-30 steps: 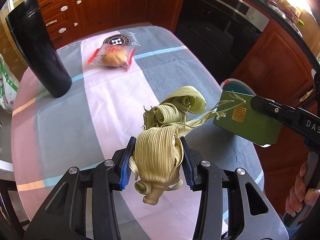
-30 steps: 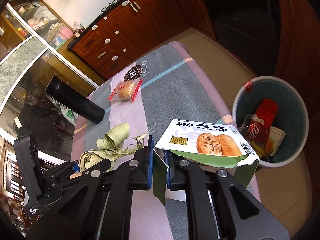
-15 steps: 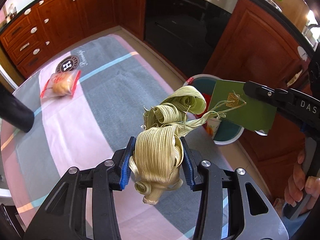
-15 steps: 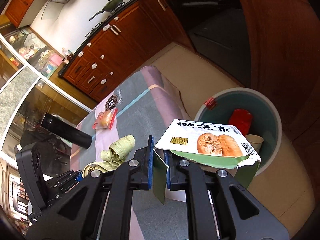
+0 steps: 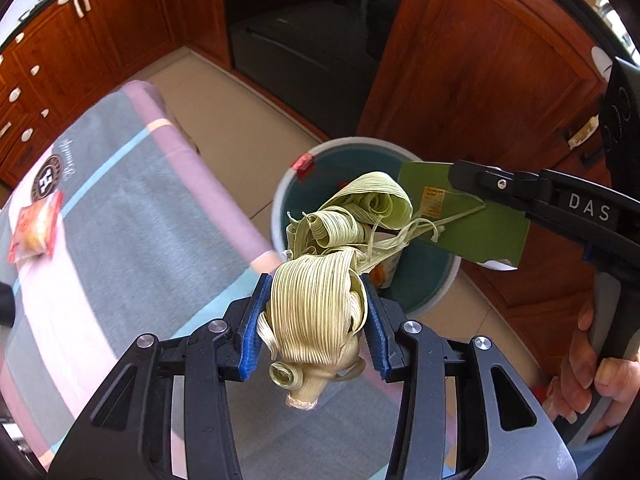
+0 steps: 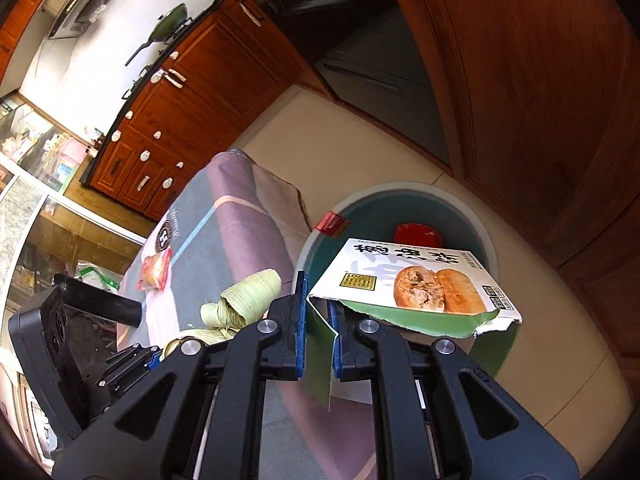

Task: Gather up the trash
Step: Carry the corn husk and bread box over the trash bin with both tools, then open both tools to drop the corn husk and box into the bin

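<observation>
**Both tongs loaded above the bin**

The left tongs [image 5: 316,316] are clamped on a bundle of pale dried leaves [image 5: 320,312], blue pads pressing its sides; curled strips spill forward past the tips and hang over the near edge of the bin [image 5: 280,216]. The right tongs [image 6: 318,320] are pinched tight on the green flap of a torn box [image 6: 416,276] printed with two buns, which juts out to their right, flat, above the bin's mouth. From the left tongs, the box's green back [image 5: 480,224] shows ahead and right, with a hand [image 5: 592,376] on the grip below it.

Inside the bin [image 6: 490,248], beyond the box, lies something red [image 6: 416,234].

The table [image 5: 120,200], under a striped cloth, falls left of and behind both tongs. A wrapped snack [image 5: 34,226] lies far left on it, well apart from the leaves. A dark cylinder [image 6: 104,304] lies nearer the left tongs' body.
</observation>
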`<state>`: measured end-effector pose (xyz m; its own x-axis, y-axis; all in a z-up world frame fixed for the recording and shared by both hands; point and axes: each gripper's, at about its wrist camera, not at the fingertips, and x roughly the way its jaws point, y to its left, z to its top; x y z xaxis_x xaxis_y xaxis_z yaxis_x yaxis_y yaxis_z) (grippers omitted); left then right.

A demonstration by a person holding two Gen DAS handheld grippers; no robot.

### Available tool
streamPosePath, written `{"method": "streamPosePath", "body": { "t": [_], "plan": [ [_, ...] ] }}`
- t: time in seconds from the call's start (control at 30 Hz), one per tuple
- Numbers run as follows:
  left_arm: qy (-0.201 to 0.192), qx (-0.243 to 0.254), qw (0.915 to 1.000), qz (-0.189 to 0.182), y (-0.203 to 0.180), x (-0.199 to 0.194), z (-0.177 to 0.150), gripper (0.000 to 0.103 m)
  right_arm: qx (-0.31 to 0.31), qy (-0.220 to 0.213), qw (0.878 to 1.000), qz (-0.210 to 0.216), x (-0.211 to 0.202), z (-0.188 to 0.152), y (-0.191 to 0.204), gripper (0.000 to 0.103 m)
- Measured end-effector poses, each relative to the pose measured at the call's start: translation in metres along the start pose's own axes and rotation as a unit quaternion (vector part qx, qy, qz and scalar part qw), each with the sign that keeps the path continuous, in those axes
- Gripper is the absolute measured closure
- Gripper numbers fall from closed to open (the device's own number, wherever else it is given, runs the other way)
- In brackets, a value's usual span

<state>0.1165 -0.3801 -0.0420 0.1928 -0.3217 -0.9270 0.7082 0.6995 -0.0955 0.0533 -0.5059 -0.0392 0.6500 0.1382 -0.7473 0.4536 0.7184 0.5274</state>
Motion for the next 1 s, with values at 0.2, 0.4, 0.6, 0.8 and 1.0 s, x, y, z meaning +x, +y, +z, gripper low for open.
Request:
{"method": "streamPosePath", "body": {
  "t": [0.2, 0.4, 0.6, 0.8, 1.0],
  "plan": [
    [0.021, 0.007, 0.9997, -0.007, -0.013, 0.033, 0.019, 0.054, 0.005, -0.001, 1.0, -0.011, 0.013, 0.018, -0.011, 0.087],
    [0.024, 0.016, 0.9995, -0.014, -0.02, 0.049, 0.029, 0.033, 0.011, 0.0, 1.0, -0.012, 0.023, 0.025, -0.02, 0.043],
    [0.033, 0.015, 0.9992, -0.017, -0.018, 0.057, 0.033, 0.026, 0.025, 0.014, 1.0, -0.012, 0.034, 0.026, -0.03, 0.039],
    [0.033, 0.011, 0.9992, -0.022, -0.014, 0.056, 0.028, 0.022, 0.027, 0.019, 0.999, -0.008, 0.034, 0.026, -0.029, 0.039],
    [0.023, -0.004, 0.999, -0.037, -0.008, 0.046, 0.023, 0.017, 0.028, 0.042, 0.999, -0.007, 0.04, 0.03, -0.018, 0.028]
  ]
}}
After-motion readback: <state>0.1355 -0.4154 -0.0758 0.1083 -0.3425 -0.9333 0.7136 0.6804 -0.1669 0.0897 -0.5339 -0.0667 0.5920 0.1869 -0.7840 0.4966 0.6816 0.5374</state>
